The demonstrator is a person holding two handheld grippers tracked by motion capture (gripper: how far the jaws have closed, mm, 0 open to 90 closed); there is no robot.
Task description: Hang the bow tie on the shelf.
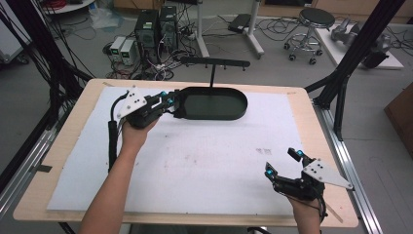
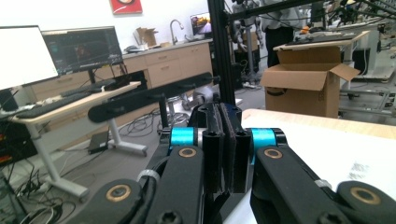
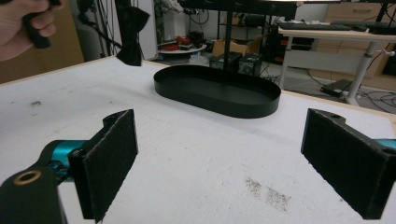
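Two grippers: one in each of my hands, both over the white sheet (image 1: pixel 195 161) that covers the wooden table (image 1: pixel 73 126).
Left gripper (image 1: pixel 171 101): up near the far-left part of the sheet, tips at the left end of the black oval tray (image 1: pixel 214 104).
Left jaws: pressed flat together, pad against pad, as my left gripper view shows plainly; I see nothing between them.
Left contact: from the high view I cannot tell whether my tips touch the tray's rim or only hang just beside it.
Right gripper (image 1: pixel 282 163): near the front-right corner of the sheet, well apart from the tray, pointing toward it.
Right jaws: spread wide, with only bare sheet between the two black pads (image 3: pixel 114 158).
Tray: resting on the far middle of the sheet, shallow, dark inside, with a thin upright post (image 1: pixel 213 74) rising behind its far edge and a black crossbar (image 1: pixel 214 62) on top.
Sheet marks: a small grey smudge (image 1: pixel 263 151) lies just ahead of my right gripper.
Left hand (image 3: pixel 21 25): seen at the top-left corner of my right gripper view, wrapped around its handle.
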